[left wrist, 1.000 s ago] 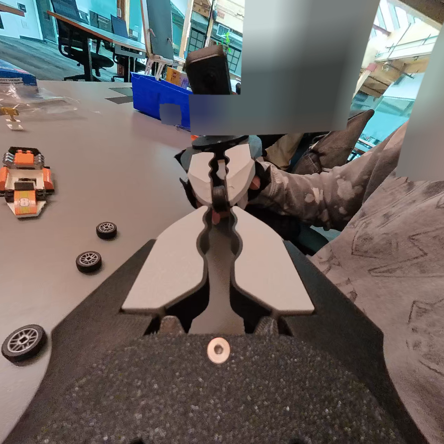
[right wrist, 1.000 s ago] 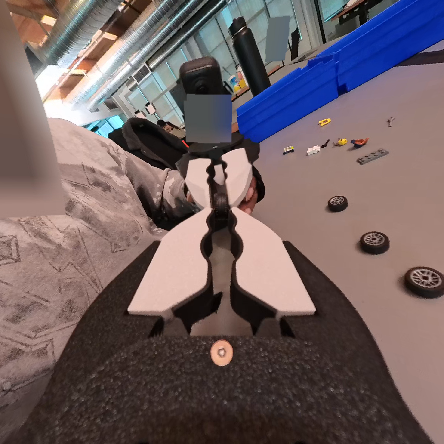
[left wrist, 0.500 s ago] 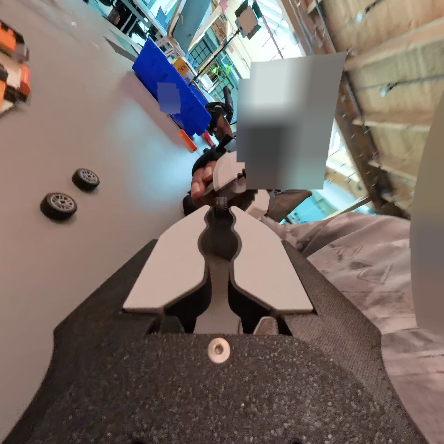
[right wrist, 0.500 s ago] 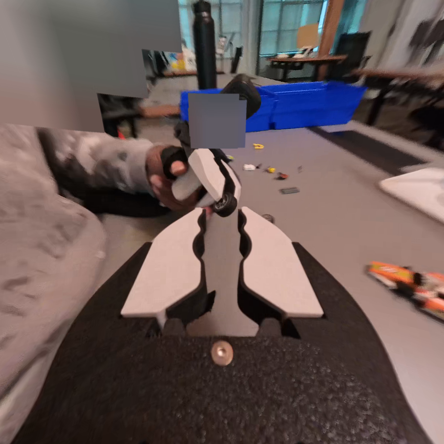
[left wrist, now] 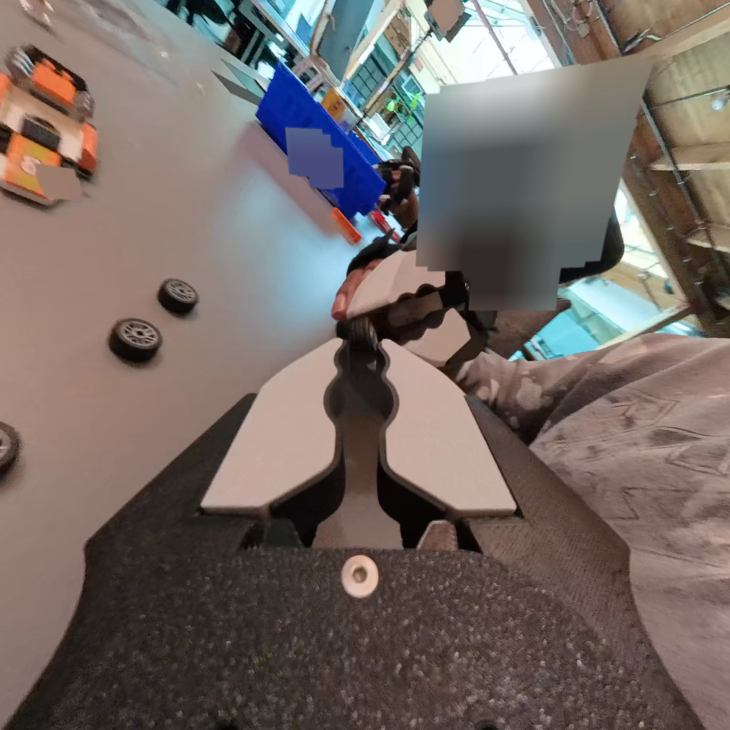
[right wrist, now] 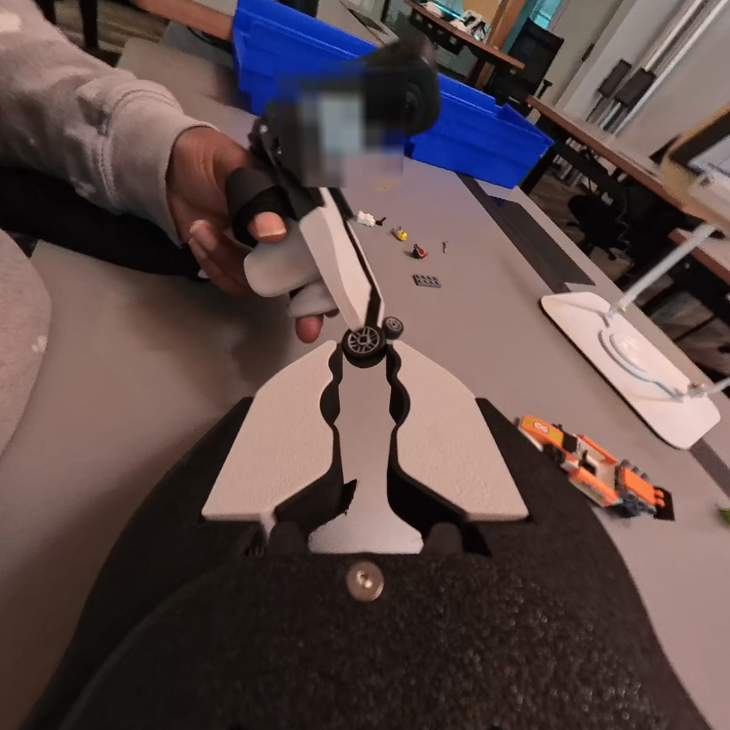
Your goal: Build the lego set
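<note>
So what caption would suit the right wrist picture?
Two tongs meet over a small wheel above a grey table, orange toy car nearby.

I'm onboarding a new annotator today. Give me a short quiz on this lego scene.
1. Multiple choice: what sits between the fingertips of the right gripper? A) a black wheel B) a grey plate C) a yellow piece
2. True or false: the left gripper is holding the orange car.
3. How many loose wheels lie on the table in the left wrist view?
Key: 1 A. 2 False; the car lies on the table. 3 Three, one of them cut off at the frame's edge.
</note>
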Motion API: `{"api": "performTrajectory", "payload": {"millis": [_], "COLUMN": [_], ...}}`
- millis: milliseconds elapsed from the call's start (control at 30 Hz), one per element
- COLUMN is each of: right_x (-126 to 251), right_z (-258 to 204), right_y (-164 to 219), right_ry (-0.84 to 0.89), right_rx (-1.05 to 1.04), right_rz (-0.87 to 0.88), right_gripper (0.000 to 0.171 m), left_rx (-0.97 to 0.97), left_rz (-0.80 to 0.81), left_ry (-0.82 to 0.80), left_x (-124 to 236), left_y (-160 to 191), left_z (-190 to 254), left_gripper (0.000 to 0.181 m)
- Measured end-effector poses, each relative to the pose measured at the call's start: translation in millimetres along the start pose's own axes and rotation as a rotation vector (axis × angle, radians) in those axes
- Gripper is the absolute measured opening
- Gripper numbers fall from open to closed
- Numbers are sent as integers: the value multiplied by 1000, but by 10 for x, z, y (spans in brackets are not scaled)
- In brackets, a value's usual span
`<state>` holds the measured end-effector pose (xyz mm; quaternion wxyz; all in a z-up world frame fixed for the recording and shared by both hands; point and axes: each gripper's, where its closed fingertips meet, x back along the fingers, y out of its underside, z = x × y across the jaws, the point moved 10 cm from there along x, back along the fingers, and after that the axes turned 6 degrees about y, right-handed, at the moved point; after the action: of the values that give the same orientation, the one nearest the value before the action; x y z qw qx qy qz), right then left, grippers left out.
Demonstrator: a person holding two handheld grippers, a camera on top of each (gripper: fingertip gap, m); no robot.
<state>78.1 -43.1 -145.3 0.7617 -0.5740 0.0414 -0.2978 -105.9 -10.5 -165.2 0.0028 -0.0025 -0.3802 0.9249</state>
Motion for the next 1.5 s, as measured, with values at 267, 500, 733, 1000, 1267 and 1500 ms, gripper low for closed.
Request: {"api": "performTrajectory", "payload": {"millis": [267, 500, 733, 1000, 1267, 1500], "right_x": [35, -160, -156, 13, -83, -580], "right_z": [643, 806, 813, 982, 1786, 2357], "right_y": [438, 664, 663, 600, 575, 715], "right_ry": [138, 80, 102, 123, 46, -234], "right_rx": [-236, -322, -331, -388, 56, 220], "right_rz": [-354, -564, -619, -514, -558, -680], "right_gripper": [21, 21, 23, 32, 38, 52], "left_rx": [-145, -160, -264, -327, -315, -341], "left_rz": [194, 304, 180, 139, 99, 71], "left_ry": [-254, -335, -383, -399, -394, -461], "left_x": [392, 651, 519, 472, 404, 420], "left_y": [-286, -399, -336, -317, -267, -255], "left_z": [-73, -117, -113, -61, -96, -181], "left_gripper": [13, 10, 9, 8, 8, 8]}}
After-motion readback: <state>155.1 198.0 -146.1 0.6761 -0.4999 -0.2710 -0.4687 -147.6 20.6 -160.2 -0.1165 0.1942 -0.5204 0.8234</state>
